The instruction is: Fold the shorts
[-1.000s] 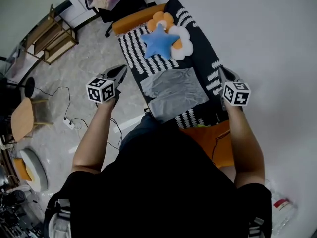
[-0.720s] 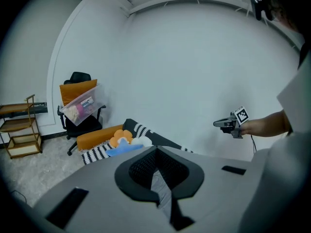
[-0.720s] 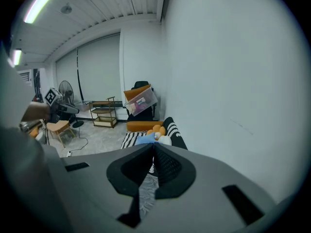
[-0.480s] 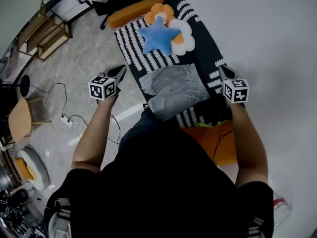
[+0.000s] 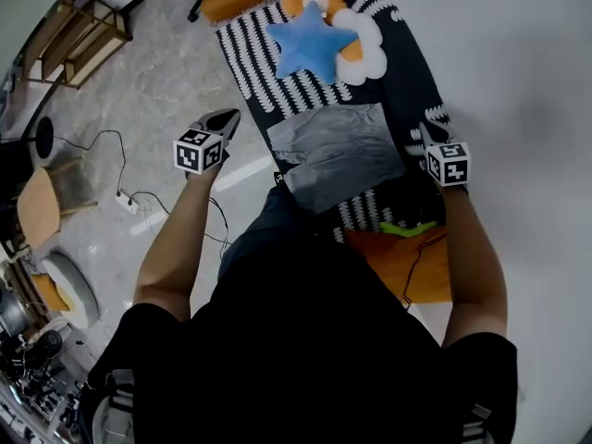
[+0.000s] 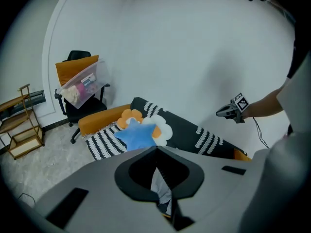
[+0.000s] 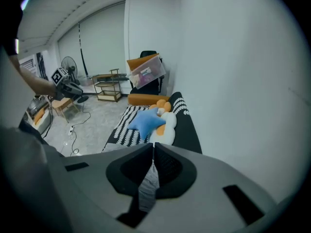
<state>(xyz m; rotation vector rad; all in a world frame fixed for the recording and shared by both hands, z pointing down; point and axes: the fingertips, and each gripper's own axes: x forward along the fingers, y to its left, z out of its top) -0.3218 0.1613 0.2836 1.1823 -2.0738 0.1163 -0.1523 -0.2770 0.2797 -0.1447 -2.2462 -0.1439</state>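
Two tongs, both closed and empty. One shorts (image 5: 338, 151), grey smooth cloth, lying flat on one black-and-white striped sofa (image 5: 248, 55): left tongs (image 5: 227, 117) apart on their left, right tongs (image 5: 426, 130) just beside their right edge. One blue star cushion (image 5: 310, 44); one white-and-orange flower cushion (image 5: 372, 37).
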